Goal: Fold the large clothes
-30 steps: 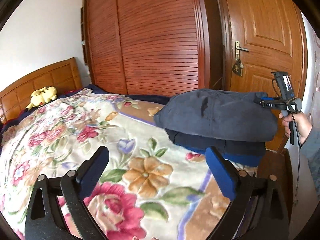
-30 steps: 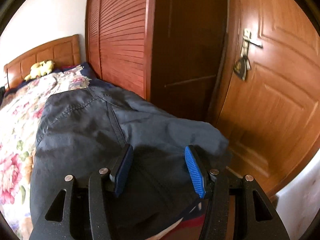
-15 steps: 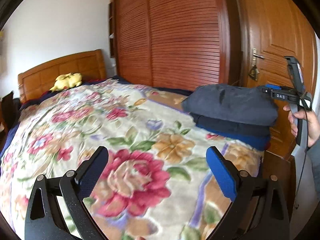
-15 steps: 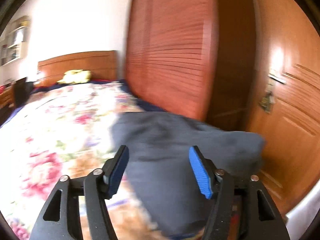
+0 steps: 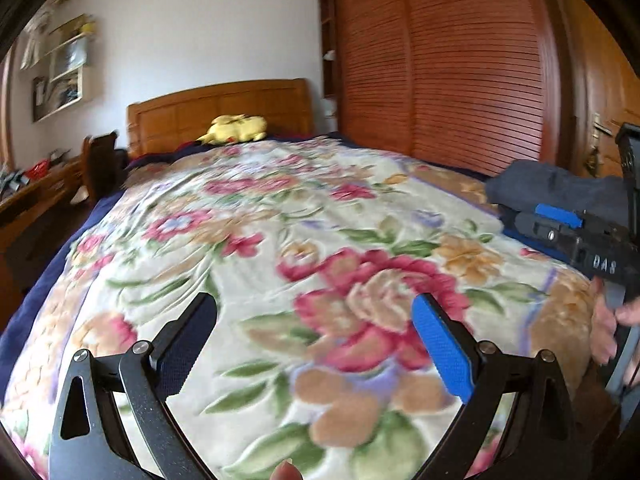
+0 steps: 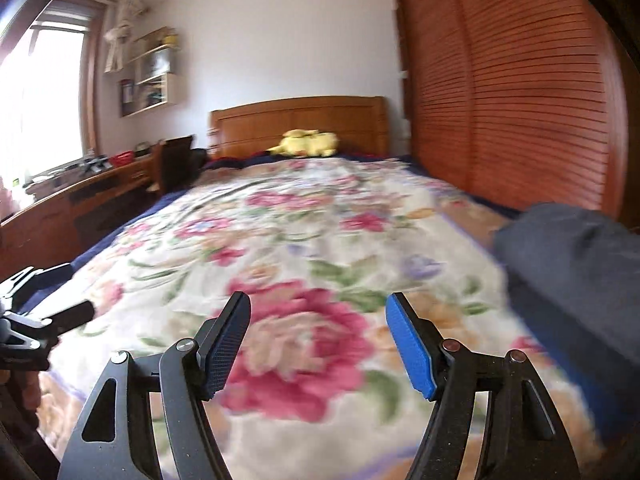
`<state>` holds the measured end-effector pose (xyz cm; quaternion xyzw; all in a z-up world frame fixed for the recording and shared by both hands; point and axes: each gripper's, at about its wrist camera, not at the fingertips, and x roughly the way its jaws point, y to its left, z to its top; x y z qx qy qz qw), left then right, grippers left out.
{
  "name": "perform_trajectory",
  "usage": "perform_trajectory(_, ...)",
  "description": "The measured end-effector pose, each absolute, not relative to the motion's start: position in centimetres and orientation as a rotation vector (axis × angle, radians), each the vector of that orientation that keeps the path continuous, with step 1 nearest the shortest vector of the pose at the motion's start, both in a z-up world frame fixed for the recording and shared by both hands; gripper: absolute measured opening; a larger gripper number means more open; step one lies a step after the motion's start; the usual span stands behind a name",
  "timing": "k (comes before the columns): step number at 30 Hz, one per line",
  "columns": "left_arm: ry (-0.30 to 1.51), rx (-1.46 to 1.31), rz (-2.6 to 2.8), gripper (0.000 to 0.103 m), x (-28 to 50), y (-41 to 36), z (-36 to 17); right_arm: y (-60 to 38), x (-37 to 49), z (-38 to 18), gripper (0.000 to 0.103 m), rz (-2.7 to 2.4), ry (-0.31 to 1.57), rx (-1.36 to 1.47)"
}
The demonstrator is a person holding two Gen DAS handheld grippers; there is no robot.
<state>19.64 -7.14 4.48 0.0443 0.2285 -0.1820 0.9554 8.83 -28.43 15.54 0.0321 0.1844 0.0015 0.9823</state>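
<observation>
So both grippers are wide open with nothing in them: the left gripper (image 5: pixel 316 344) and right gripper (image 6: pixel 318 344) hover over the flowery blanket (image 5: pixel 280 240). Folded dark clothes (image 6: pixel 572 264) sit stacked at the blanket's right edge, by the wardrobe (image 6: pixel 520 100), yellow plush toy (image 6: pixel 306 143) at the far end

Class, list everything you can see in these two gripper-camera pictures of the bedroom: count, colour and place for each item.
Floral blanket: one, cream with pink flowers, covering the bed.
Folded dark grey clothes: one stack, bed's right edge.
Yellow plush toy: one, by the headboard.
Wooden headboard: one, brown, far end.
Slatted wardrobe doors: reddish-brown, right wall.
Wall shelf: one, pale, left wall.
Wooden desk: one, brown, left.
Left gripper: open, empty.
Right gripper: open, empty.
</observation>
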Motion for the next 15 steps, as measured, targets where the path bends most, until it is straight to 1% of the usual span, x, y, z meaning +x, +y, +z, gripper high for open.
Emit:
perform_trajectory(6, 0.459, 0.044, -0.258, 0.099, 20.4, -3.2, 1.5, -24.8, 11.2, 13.0, 0.072, 0.072, 0.361, 0.059)
perform_trajectory(9, 0.469, 0.015, -0.202, 0.099, 21.3, -1.4, 0.4, -23.9, 11.8, 10.6, 0.072, 0.089, 0.364, 0.059)
perform_trajectory(10, 0.473, 0.007, -0.188, 0.098, 21.5, -0.8, 0.1, -24.5, 13.5, 9.2, 0.072, 0.095, 0.373, 0.050)
perform_trajectory(15, 0.475, -0.010, -0.150, 0.098, 21.9, 1.4, -0.5, -24.3, 15.6, 8.3, 0.072, 0.119, 0.369, 0.042)
